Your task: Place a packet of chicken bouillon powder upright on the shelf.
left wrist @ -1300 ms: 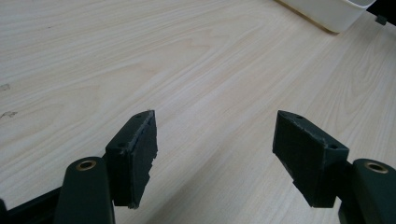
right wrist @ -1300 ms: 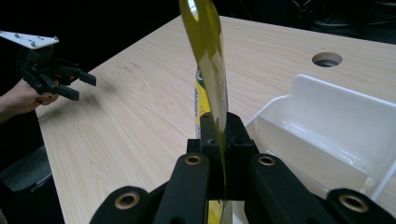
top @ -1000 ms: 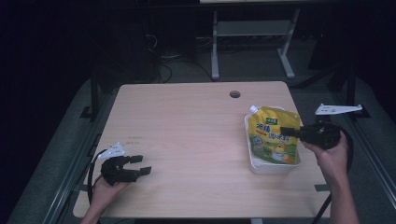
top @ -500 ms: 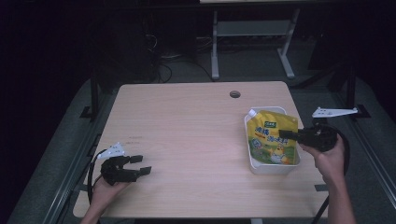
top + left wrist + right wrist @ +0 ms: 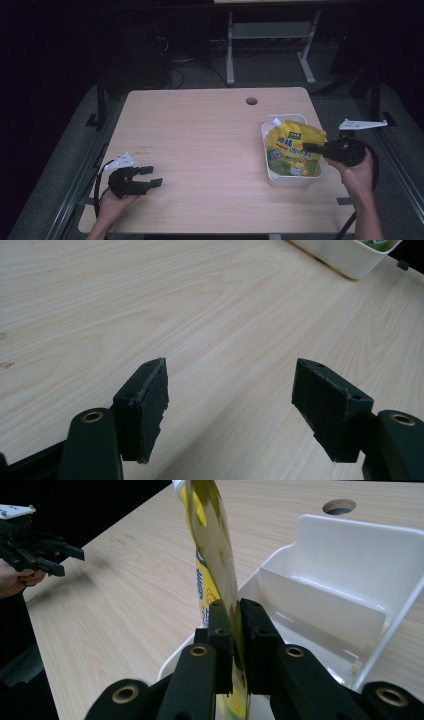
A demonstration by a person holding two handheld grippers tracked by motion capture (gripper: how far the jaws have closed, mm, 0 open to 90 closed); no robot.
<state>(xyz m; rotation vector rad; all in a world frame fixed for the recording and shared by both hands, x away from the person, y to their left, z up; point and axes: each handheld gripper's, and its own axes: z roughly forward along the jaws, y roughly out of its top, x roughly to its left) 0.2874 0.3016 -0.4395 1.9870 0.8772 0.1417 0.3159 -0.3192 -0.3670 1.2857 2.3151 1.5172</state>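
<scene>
The right gripper (image 5: 312, 148) is pinching the edge of the yellow printed spouted refill pouch (image 5: 292, 148), its jaws just easing apart, lowering it into the white plastic bin (image 5: 270, 170) at the worktop's (image 5: 200, 130) right. Best release only once the pouch is settling fully inside. The left gripper (image 5: 152, 176) is resting near-left, jaws wide and empty.

My high view looks down over table (image 5: 200, 130); both gripper views sit low, close, sharing white bin (image 5: 350, 560).
</scene>
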